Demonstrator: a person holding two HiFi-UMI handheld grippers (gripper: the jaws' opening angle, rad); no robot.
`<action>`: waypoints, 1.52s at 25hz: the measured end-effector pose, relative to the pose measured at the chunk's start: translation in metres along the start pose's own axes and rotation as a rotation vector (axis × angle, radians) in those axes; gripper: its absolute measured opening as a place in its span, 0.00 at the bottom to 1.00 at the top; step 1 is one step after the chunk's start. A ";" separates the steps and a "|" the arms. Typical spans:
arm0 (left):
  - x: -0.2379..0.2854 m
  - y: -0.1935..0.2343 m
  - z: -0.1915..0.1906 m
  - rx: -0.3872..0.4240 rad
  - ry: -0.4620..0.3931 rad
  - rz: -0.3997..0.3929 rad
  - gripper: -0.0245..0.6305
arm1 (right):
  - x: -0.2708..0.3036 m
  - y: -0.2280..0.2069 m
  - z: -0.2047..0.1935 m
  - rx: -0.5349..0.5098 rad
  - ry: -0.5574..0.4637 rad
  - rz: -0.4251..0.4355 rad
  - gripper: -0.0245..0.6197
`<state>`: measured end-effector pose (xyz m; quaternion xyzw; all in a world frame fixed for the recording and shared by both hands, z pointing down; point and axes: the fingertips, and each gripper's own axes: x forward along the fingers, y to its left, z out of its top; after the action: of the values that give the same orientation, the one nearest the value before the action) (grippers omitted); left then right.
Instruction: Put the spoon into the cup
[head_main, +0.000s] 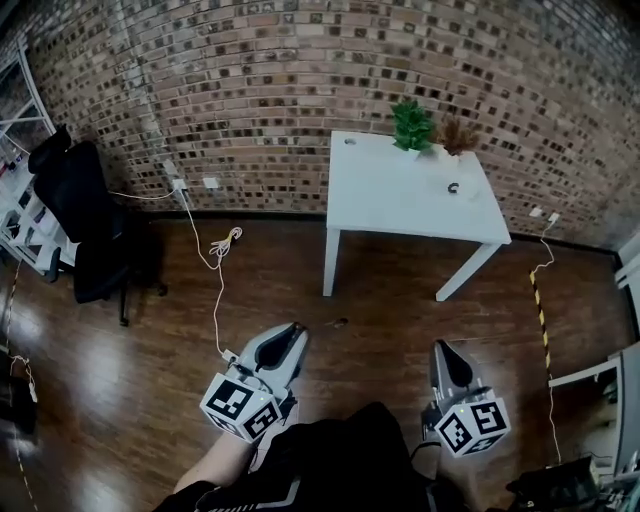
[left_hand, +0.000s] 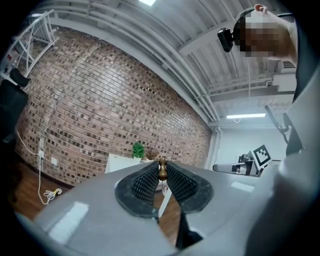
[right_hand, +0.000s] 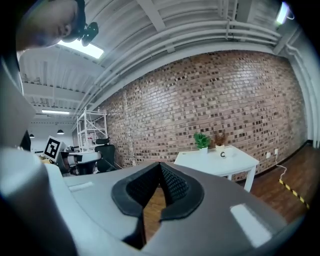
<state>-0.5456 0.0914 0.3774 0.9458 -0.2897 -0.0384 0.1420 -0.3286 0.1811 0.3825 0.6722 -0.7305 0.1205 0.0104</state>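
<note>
The left gripper has its jaws nearly together and pinches at their very tips a small brown knobbed piece, which seems to be the handle end of the spoon; the rest of the spoon cannot be made out. The right gripper is held beside it, well apart, with its jaws closed tip to tip and nothing between them. Both grippers point toward a white table that stands well ahead of them against a brick wall. On the table's far part, ahead of the right gripper, stands the small white cup with a dark mark, near a green plant. A black office chair stands far off to the left of the left gripper
</note>
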 end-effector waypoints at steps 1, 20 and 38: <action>0.010 0.000 0.000 -0.003 -0.001 -0.001 0.10 | 0.003 -0.008 0.003 0.001 -0.003 0.000 0.05; 0.239 -0.030 0.016 -0.004 0.034 -0.005 0.10 | 0.065 -0.206 0.062 0.061 -0.086 -0.058 0.05; 0.452 0.025 0.026 0.020 0.087 -0.224 0.10 | 0.178 -0.355 0.097 0.162 -0.174 -0.323 0.05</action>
<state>-0.1883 -0.1875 0.3637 0.9744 -0.1759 -0.0098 0.1398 0.0184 -0.0360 0.3772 0.7870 -0.5994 0.1170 -0.0877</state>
